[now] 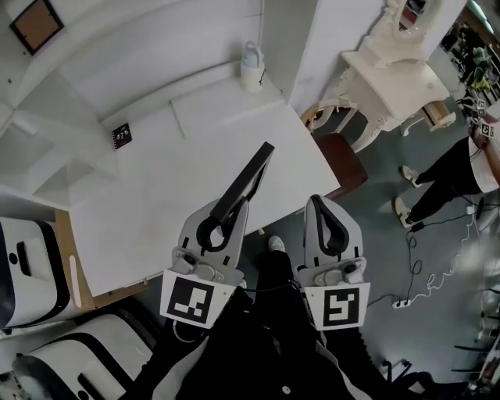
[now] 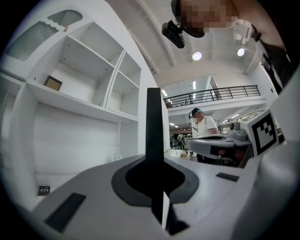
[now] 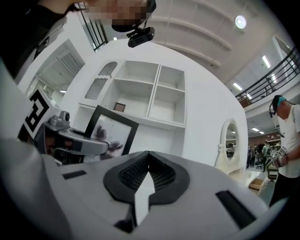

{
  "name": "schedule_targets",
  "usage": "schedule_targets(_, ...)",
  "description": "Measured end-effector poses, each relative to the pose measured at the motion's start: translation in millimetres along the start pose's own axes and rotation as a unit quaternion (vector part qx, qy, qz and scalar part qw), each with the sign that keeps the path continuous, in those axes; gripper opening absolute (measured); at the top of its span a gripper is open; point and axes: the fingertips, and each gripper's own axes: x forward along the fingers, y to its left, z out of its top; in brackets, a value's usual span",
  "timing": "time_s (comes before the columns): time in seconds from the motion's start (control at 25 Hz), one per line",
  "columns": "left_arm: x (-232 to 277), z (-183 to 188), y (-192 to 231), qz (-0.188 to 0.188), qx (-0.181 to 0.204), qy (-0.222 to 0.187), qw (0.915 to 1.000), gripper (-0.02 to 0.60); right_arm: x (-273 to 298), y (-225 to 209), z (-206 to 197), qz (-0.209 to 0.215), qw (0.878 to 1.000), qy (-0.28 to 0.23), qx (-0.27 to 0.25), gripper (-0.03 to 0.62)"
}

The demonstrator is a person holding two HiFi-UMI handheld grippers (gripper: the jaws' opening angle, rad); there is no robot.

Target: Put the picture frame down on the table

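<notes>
Head view: saw the picture frame point(image 1: 244, 181) as a thin black bar, edge-on and tilted, up in the air over the white table point(image 1: 148, 203) and not lying on it. Found its lower end clamped between the jaws of the left gripper point(image 1: 226, 217). Checked the left gripper view and saw the picture frame point(image 2: 153, 126) as a dark upright edge, with the left gripper point(image 2: 153, 180) pressed against both its sides. Caught its black-bordered face in the right gripper view point(image 3: 112, 133), off to the left. Noted the right gripper point(image 1: 331, 219) just beside the left one, jaws pressed together on nothing point(image 3: 147, 176). Farther out, made out a white bottle point(image 1: 251, 67) at the table's far edge, a small black marker tag point(image 1: 121, 136) on the tabletop, a small brown frame point(image 1: 36, 23) on the white shelving, a brown-seated chair point(image 1: 344, 160) by the table's right side, a white dressing table point(image 1: 391, 74) beyond it, and a person point(image 1: 453, 176) standing on the grey floor at far right.
</notes>
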Motion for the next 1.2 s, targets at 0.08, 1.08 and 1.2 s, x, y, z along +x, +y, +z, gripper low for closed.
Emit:
schedule_targets(0.08, 12, 2, 6, 0.022, -0.001, 0.003, 0.9997, 0.013, 15, -10, -2, 0.023, 1.0, -0.001, 0.003, 0.002)
schedule_targets(1.08, 107, 8, 53, 0.233, -0.021, -0.007, 0.9723, 0.012, 146, -61, -24, 0.285, 0.956, -0.034, 0.061, 0.002)
schedule_targets(1.2, 107, 10, 52, 0.235, -0.022, -0.008, 0.9717, 0.012, 149, -55, -29, 0.305, 0.95, -0.023, 0.066, 0.002)
